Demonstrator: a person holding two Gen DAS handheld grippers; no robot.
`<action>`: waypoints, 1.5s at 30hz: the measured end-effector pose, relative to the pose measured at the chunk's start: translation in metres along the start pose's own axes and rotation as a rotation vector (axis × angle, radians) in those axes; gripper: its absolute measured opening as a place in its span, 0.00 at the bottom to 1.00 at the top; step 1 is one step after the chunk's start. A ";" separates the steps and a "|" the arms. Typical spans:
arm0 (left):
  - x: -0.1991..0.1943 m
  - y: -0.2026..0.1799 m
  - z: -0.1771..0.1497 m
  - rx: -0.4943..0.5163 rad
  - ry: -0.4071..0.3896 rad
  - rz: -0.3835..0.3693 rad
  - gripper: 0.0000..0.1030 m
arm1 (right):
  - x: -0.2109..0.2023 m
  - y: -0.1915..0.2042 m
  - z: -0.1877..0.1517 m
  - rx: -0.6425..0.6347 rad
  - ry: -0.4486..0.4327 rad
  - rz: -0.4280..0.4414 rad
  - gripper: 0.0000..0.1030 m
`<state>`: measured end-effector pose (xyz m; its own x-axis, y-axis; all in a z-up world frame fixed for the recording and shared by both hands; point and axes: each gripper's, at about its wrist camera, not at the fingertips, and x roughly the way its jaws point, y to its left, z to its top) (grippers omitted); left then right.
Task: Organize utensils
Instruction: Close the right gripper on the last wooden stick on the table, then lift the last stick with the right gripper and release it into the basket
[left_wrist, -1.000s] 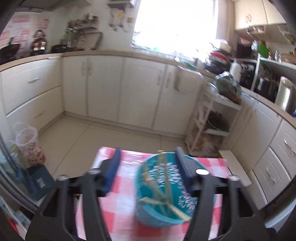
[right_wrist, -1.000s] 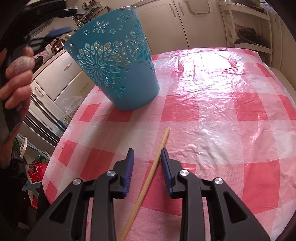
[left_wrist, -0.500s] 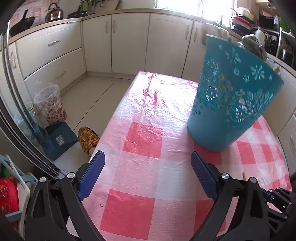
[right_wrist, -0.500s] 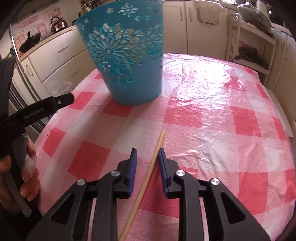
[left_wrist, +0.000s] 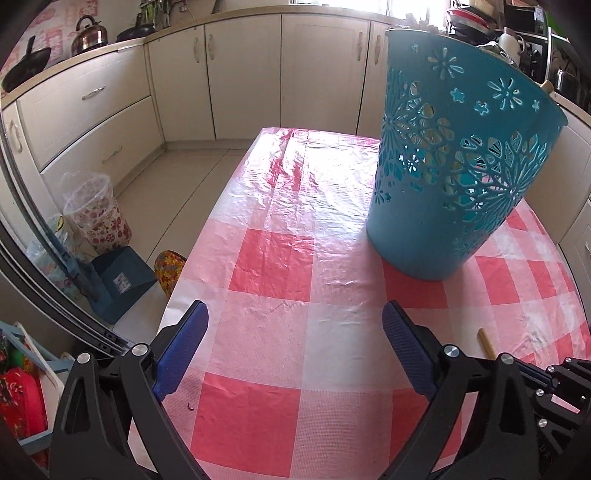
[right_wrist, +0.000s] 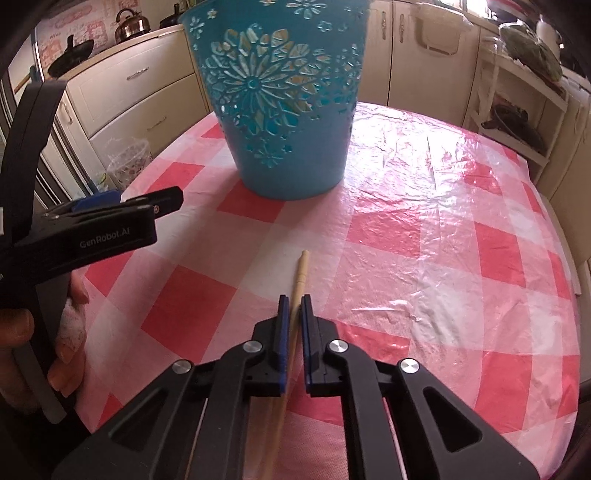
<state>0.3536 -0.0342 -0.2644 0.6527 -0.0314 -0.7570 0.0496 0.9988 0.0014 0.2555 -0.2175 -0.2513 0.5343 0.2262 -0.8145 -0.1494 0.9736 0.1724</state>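
Since the earlier frame the right gripper (right_wrist: 294, 306) has been closing and is now pinching the pale wooden chopstick (right_wrist: 300, 273) lying near the blue perforated plastic basket (right_wrist: 280, 96). The left gripper (left_wrist: 293, 332) is hanging wide apart, empty. Next comes lifting the stick into the basket.

A kettle (left_wrist: 89, 35) and pan (left_wrist: 26, 68) sit on the far counter (left_wrist: 74, 59), up left of the gripper; a floral bin (left_wrist: 96, 214) (bag-lined) stands lower left.

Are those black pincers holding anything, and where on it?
The right gripper pinches a wooden chopstick partway along its shaft, the tip sticking out ahead. The left gripper is open, holding nothing.
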 end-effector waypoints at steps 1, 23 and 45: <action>0.000 0.000 0.000 0.000 0.003 0.000 0.89 | -0.001 -0.006 0.000 0.028 0.002 0.031 0.06; 0.010 -0.002 -0.002 0.019 0.028 0.009 0.89 | -0.097 -0.044 0.034 0.225 -0.289 0.408 0.06; 0.009 0.003 -0.001 -0.003 0.025 -0.013 0.91 | -0.075 0.000 0.180 0.107 -0.742 0.009 0.06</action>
<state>0.3591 -0.0314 -0.2715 0.6329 -0.0429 -0.7730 0.0554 0.9984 -0.0101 0.3656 -0.2292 -0.0907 0.9599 0.1576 -0.2317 -0.0948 0.9608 0.2606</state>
